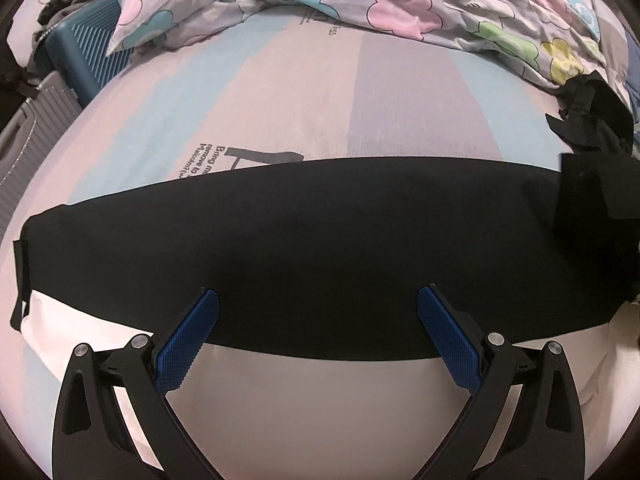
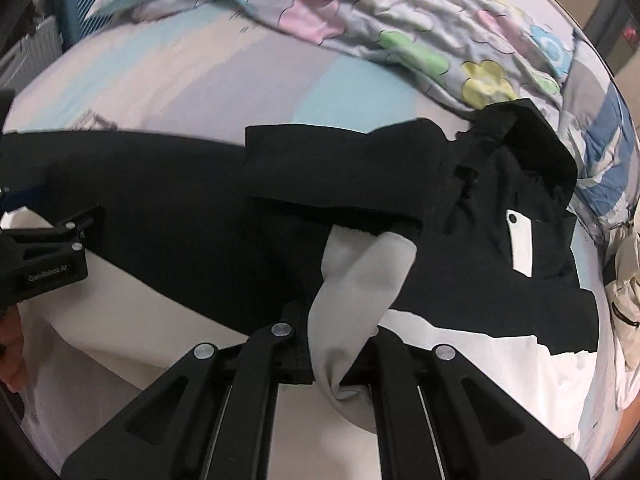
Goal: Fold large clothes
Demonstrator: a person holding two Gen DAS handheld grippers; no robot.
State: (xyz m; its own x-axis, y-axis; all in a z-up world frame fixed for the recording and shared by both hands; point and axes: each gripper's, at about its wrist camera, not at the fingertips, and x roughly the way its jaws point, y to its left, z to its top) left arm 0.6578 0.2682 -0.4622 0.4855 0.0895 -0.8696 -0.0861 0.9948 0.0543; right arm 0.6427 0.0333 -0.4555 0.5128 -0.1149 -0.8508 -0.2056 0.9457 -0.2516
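Black garment (image 1: 320, 248) is lying flat across the striped bed (image 1: 280, 100). Only the left wrist view is showing the left gripper (image 1: 318, 320) fingers spread wide, empty, over its near edge. Only the right view is showing the right gripper (image 2: 320, 364) clenching white fabric (image 2: 360, 280).

floral quilt (image 1: 420, 4) rumpled | striped bedsheet (image 1: 304, 92) | blue suitcase (image 1: 92, 52)
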